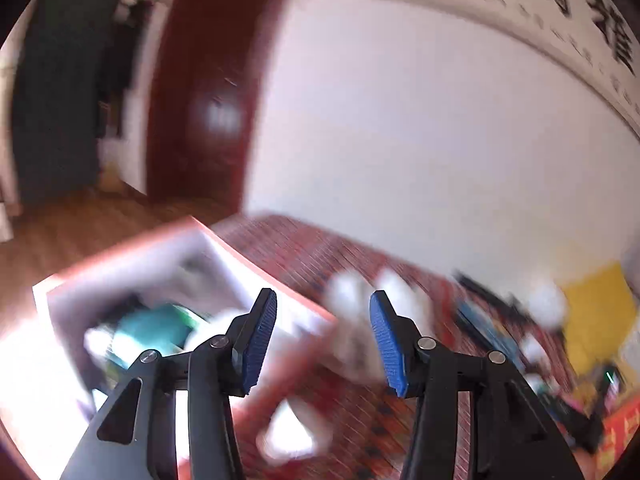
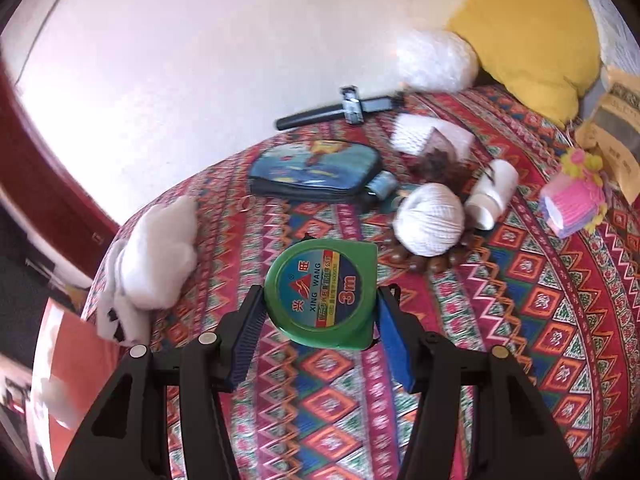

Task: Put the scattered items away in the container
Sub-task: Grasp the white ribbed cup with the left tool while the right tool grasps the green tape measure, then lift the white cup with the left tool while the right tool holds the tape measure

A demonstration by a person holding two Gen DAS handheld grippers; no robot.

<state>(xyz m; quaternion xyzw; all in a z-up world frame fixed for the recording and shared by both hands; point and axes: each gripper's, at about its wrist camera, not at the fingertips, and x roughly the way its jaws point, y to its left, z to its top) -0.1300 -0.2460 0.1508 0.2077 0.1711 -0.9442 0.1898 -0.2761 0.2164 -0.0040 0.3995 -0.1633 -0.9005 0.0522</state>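
My right gripper (image 2: pixel 320 293) is shut on a green round tape measure (image 2: pixel 316 280) and holds it a little above the patterned cloth (image 2: pixel 520 320). An orange-rimmed box (image 1: pixel 248 264) with white inner walls stands at the table's left end; a teal item (image 1: pixel 152 324) and pale things lie inside, blurred. My left gripper (image 1: pixel 322 294) hangs over the box's right rim with its blue pads apart and nothing between them. The box's orange edge (image 2: pixel 76 344) also shows at the lower left of the right wrist view.
On the cloth lie a white rag (image 2: pixel 156 248), a blue pouch (image 2: pixel 316 168), a black-handled tool (image 2: pixel 340 110), a ball of white string (image 2: pixel 430 220), brown beads (image 2: pixel 416 260), a white tube (image 2: pixel 494 192) and a pink knitted piece (image 2: pixel 572 204). A yellow cushion (image 2: pixel 528 36) leans at the back.
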